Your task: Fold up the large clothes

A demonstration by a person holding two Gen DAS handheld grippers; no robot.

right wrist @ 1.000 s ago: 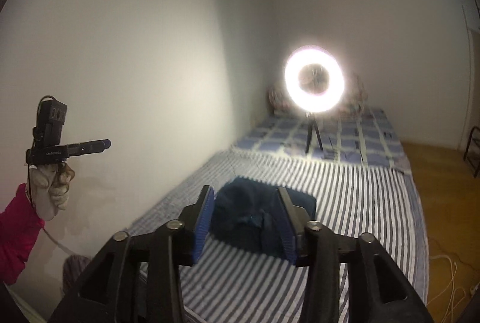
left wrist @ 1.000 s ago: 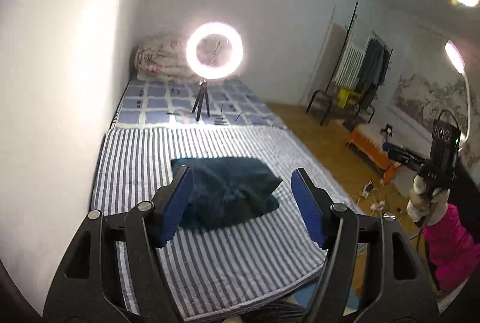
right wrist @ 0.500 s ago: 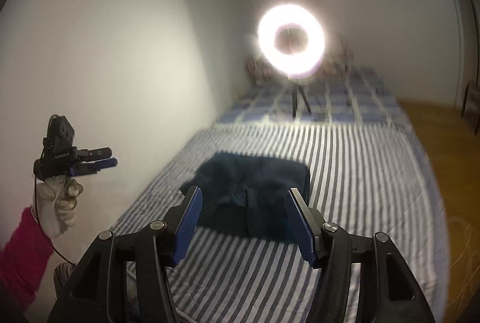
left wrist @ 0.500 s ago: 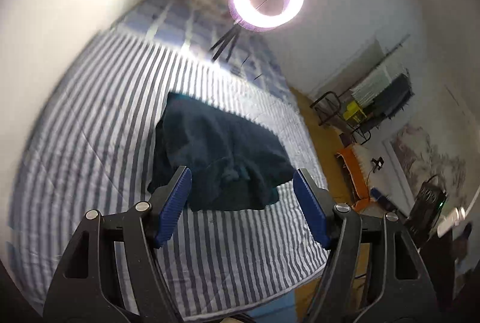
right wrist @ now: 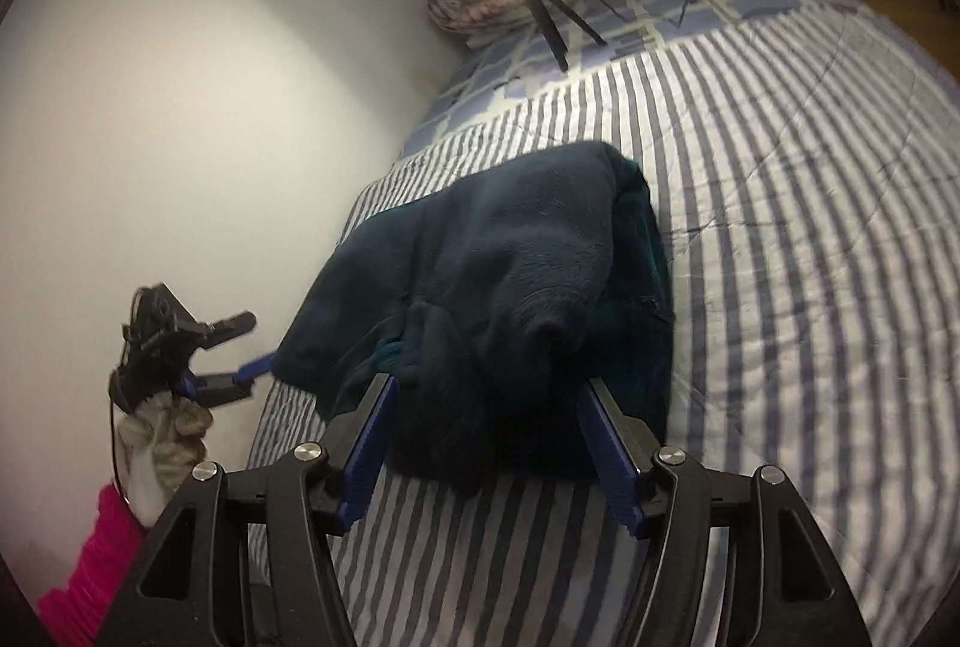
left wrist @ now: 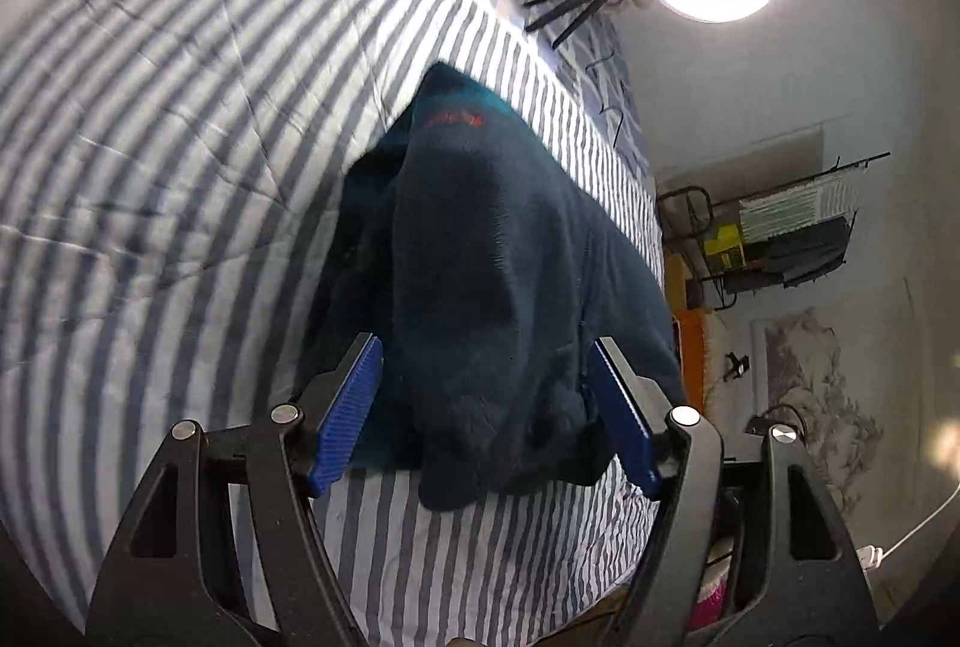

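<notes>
One dark fleece garment (left wrist: pixel 510 299) bunched, striped bedsheet (left wrist: pixel 168 119) beneath

Garment (left wrist: pixel 492 287) on bed (left wrist: pixel 180 137)

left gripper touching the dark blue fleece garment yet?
Cannot tell. In the left wrist view the left gripper straddles the dark blue fleece garment, pads overlapping its near edge; neither contact nor a gap shows plainly.

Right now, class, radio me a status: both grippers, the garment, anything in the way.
Left gripper open; right gripper opening, both empty. Dark garment bunched on striped bedcover. Nothing blocking.
</notes>
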